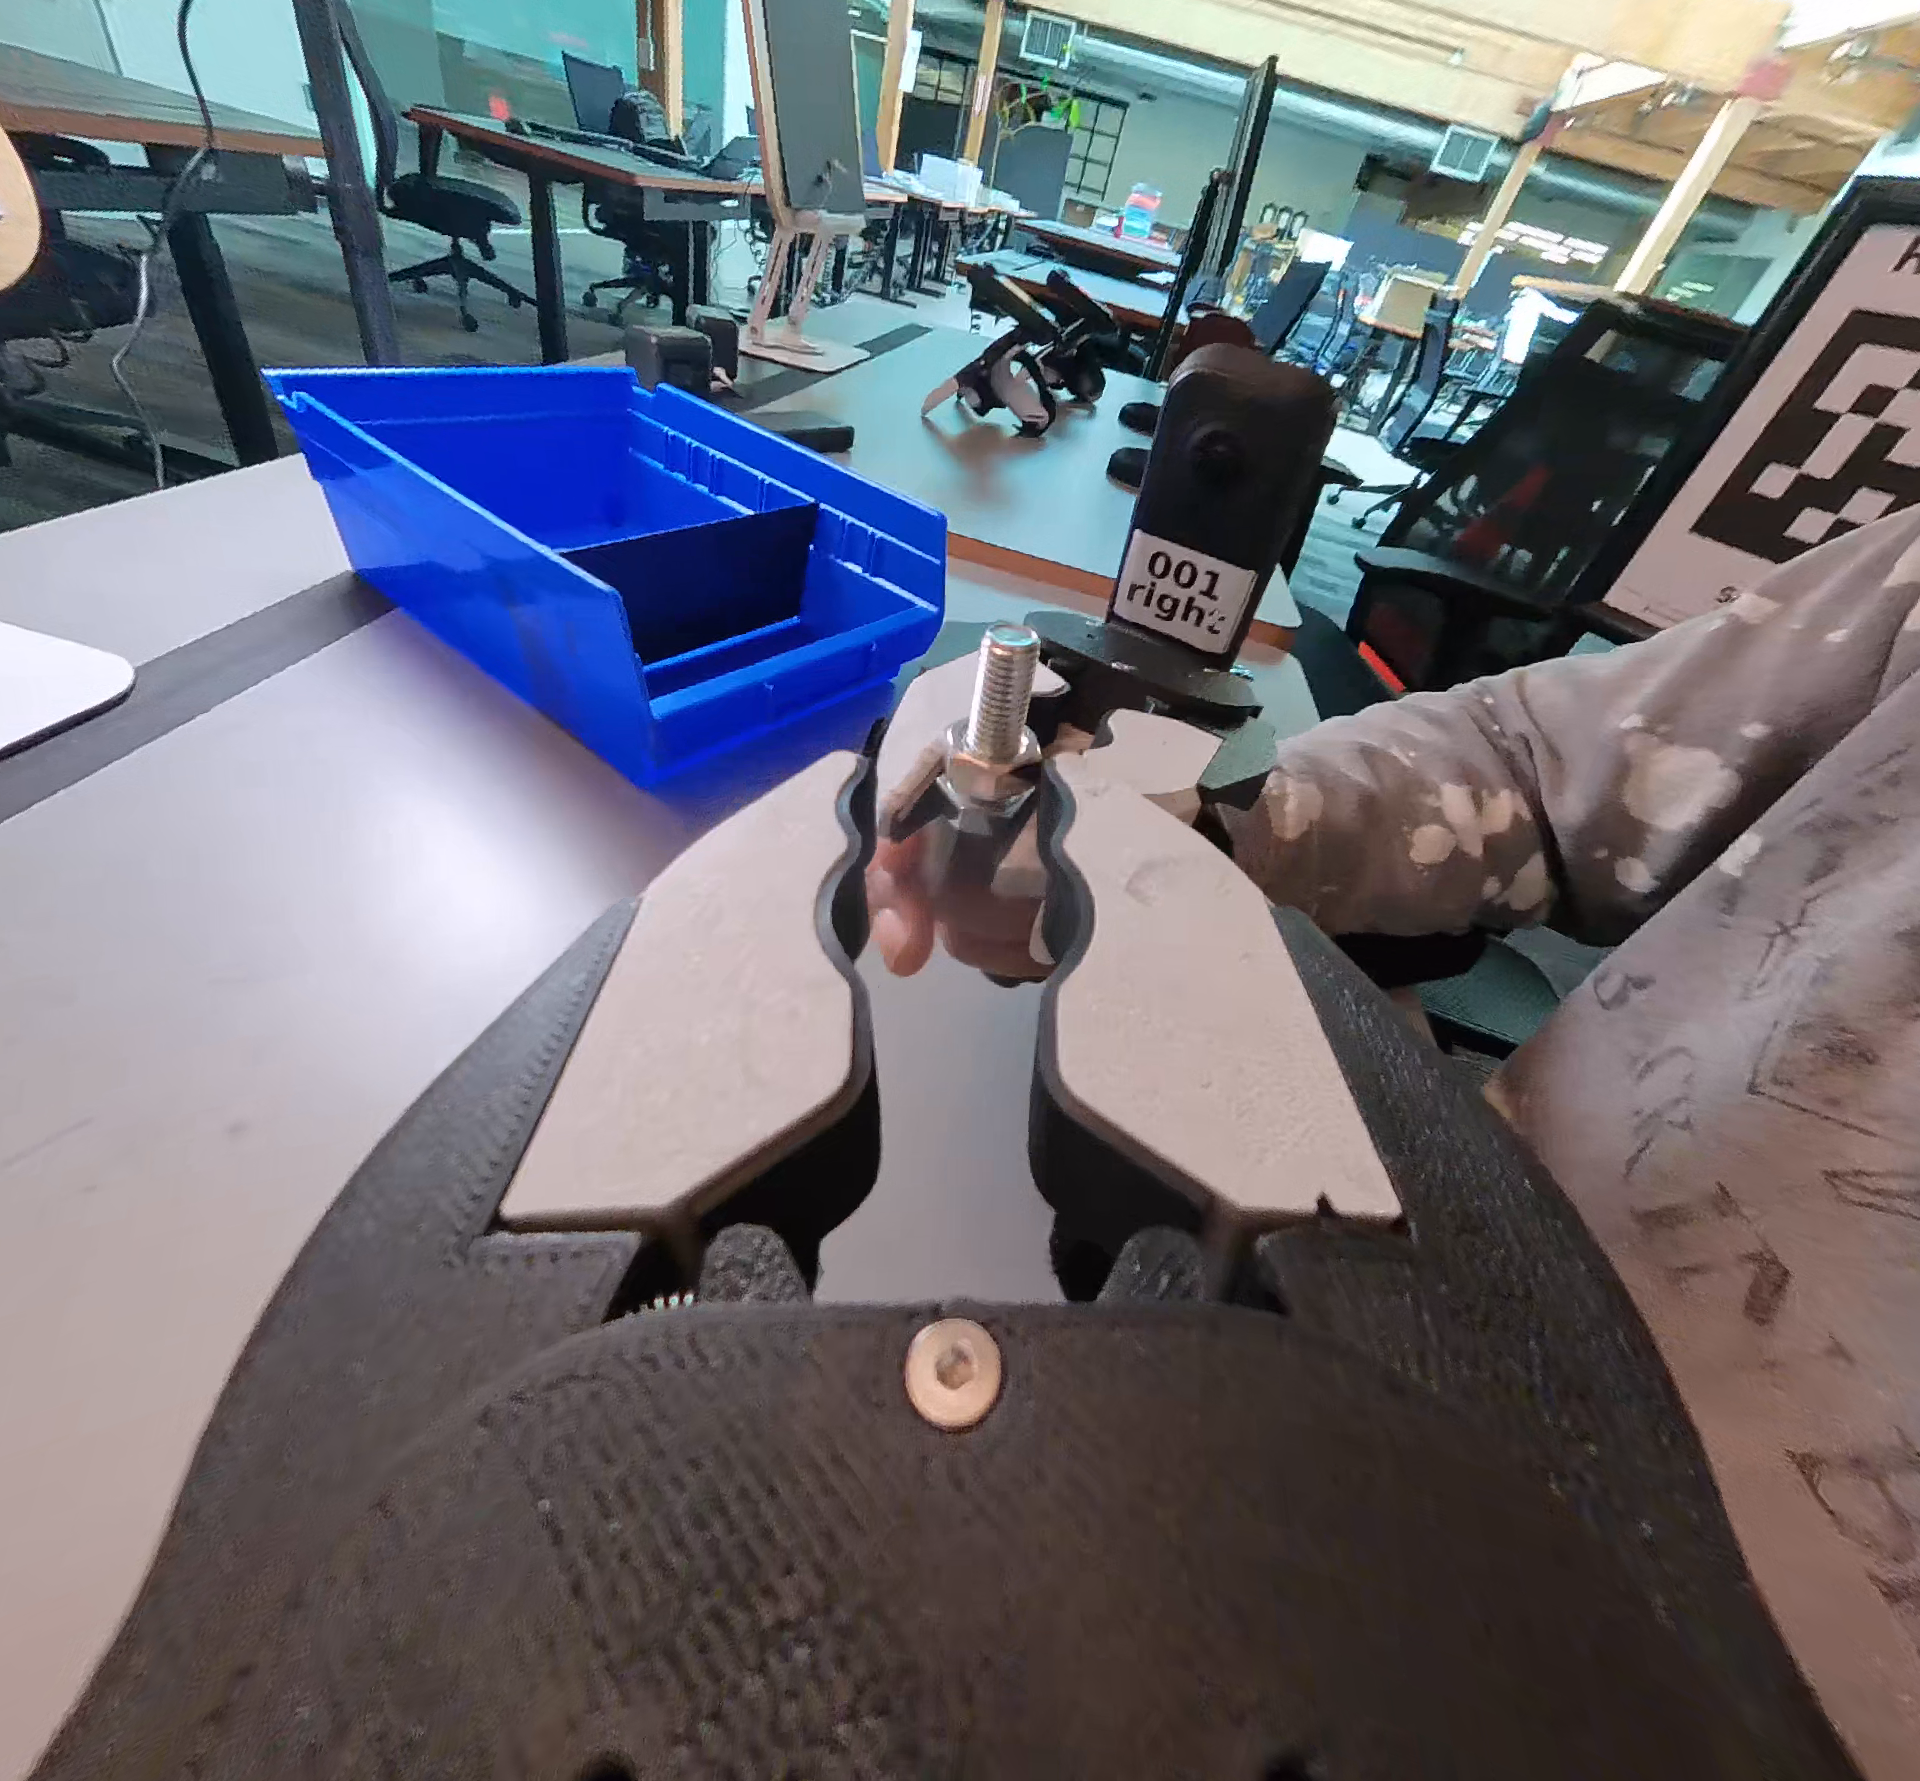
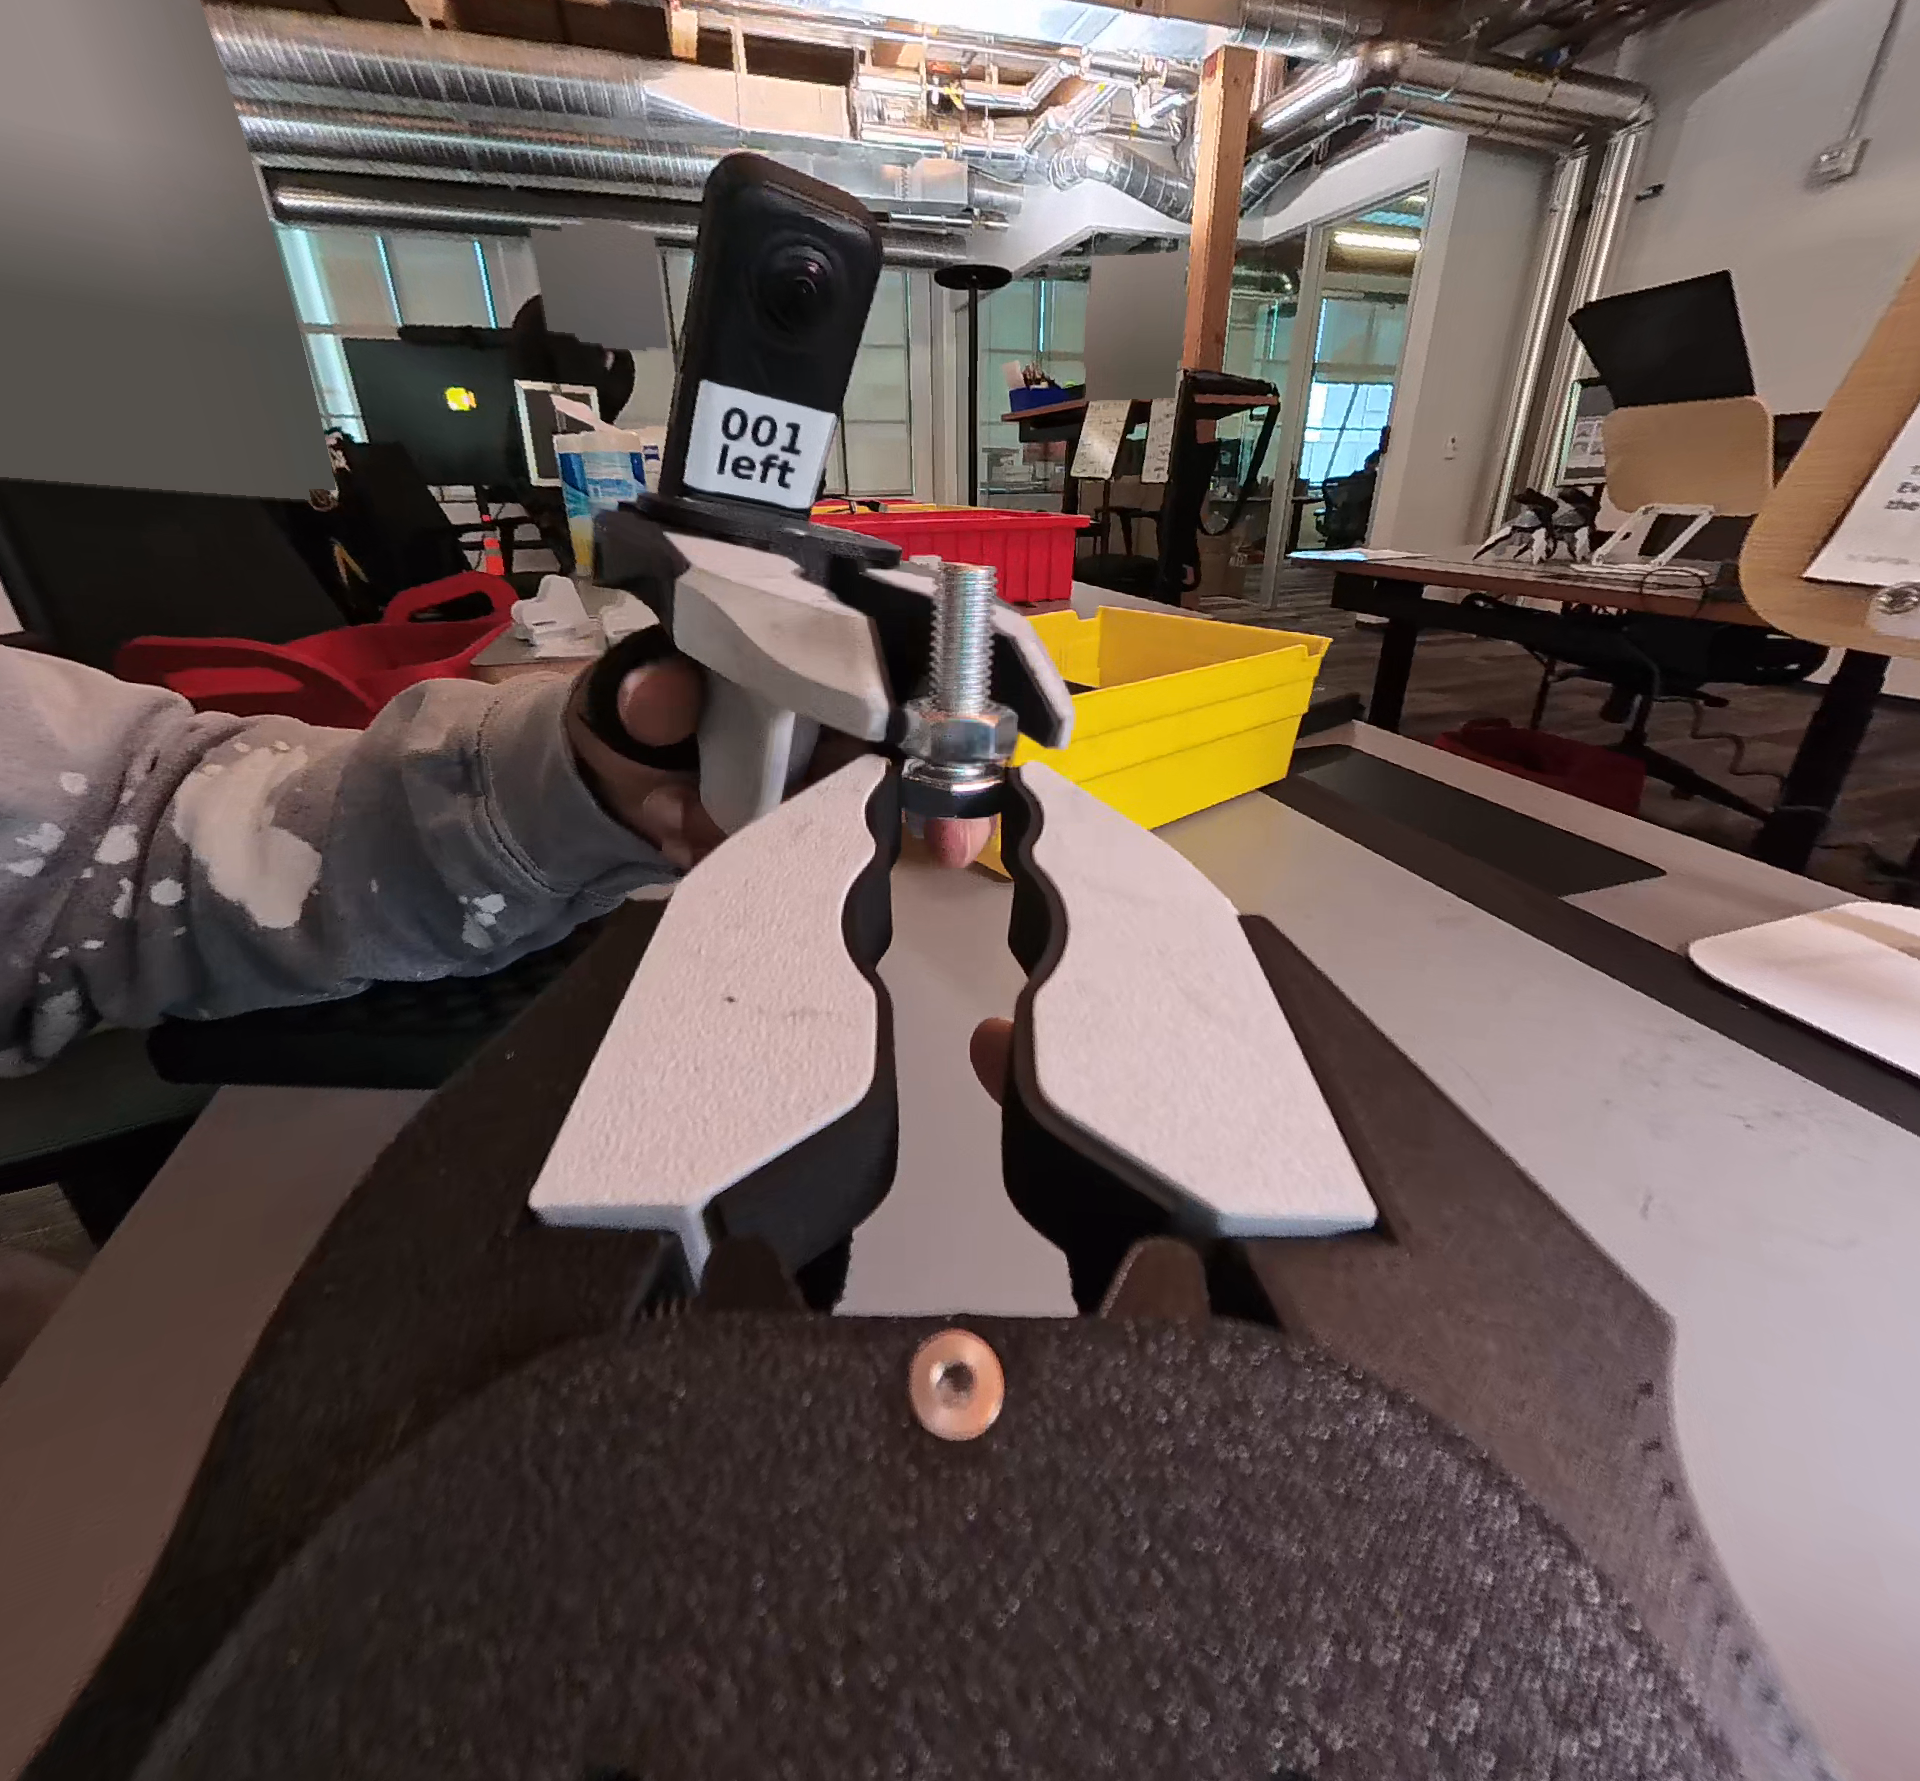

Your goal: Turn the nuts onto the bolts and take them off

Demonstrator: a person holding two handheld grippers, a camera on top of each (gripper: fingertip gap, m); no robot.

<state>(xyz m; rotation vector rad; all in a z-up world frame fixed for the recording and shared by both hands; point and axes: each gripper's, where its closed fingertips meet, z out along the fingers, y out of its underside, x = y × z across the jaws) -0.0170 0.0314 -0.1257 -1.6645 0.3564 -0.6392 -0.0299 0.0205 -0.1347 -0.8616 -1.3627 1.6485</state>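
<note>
A silver bolt (image 1: 1004, 682) stands upright in mid-air between my two facing grippers, thread end up. It also shows in the right wrist view (image 2: 964, 630). A hex nut (image 1: 987, 757) sits low on the thread, just above the bolt's head. My left gripper (image 1: 961, 786) is shut on the nut (image 2: 958, 725). My right gripper (image 2: 951, 796) is shut on the bolt's head and washer just below the nut. A hand in a speckled grey sleeve (image 2: 260, 848) holds the left gripper.
A blue divided bin (image 1: 499, 526) sits on the grey table (image 1: 260, 900) to the left. A yellow bin (image 2: 1174, 692) and a red bin (image 2: 966, 536) stand behind the bolt. A white pad (image 2: 1829, 983) lies at the right. My left and right fingertips are right by each other.
</note>
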